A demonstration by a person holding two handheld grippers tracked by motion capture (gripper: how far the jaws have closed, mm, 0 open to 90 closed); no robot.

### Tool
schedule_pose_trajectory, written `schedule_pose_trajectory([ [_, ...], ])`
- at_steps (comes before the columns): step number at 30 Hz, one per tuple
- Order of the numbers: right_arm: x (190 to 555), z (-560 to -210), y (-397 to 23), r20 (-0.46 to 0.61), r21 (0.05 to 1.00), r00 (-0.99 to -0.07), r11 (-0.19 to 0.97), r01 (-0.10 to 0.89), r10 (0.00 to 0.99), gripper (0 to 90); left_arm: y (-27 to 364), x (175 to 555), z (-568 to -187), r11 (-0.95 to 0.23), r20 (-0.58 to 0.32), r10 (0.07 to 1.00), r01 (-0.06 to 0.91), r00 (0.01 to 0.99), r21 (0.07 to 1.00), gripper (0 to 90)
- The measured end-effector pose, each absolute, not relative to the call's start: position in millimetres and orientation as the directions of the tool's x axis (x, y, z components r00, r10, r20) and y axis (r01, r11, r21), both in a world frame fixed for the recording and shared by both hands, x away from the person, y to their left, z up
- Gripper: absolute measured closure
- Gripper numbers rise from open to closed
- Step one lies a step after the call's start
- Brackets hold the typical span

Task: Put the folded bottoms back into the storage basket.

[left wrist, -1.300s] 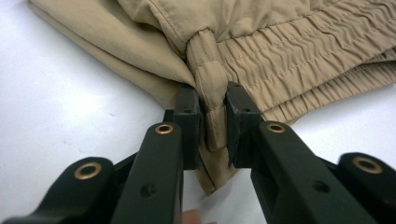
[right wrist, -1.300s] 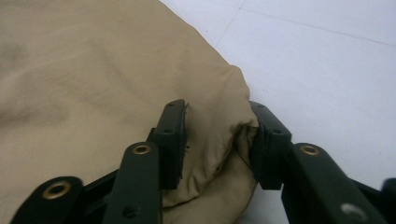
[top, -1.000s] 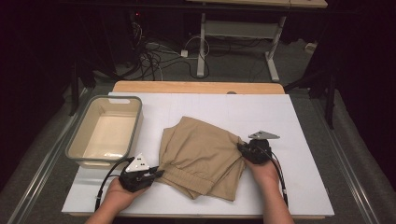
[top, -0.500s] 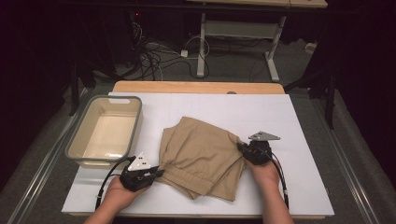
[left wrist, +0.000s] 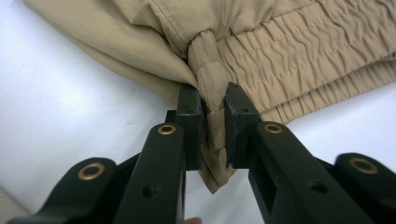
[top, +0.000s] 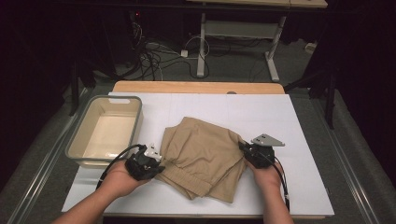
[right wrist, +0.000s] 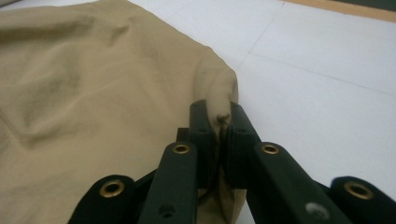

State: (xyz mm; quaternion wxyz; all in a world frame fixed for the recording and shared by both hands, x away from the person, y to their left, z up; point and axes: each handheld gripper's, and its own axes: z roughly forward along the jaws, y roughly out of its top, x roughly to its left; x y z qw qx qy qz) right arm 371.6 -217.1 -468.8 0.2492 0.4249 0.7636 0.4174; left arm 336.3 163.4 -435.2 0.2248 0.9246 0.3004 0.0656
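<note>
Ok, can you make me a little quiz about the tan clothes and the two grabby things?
1. True or false: the left gripper pinches the stretchy waistband edge of the tan garment.
2. What is the right gripper doing? A) hanging open over the bin B) clamped on a fold at the garment's edge C) lying loose on the table
3. Fill in: the beige bin sits on the garment's ____ side, seen from the person.

Key: 1 true; 2 B; 3 left.
</note>
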Motion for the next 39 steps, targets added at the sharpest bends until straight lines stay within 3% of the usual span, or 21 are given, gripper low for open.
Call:
schedule_pose_trajectory([
  [23, 358.6, -461.8, -222.6, 0.004, 0.874, -0.523, 0.251, 0.416, 0.852, 84.5, 131.8, 373.0, -403.0, -0.833, -0.02, 0.532, 0.527, 0.847, 0.165, 77.5],
  [39, 354.3, -452.7, -217.4, 0.021, 0.901, -0.542, 0.219, 0.375, 0.84, 84.9, 129.2, 381.5, -385.9, -0.837, 0.001, 0.535, 0.53, 0.845, 0.133, 77.4],
])
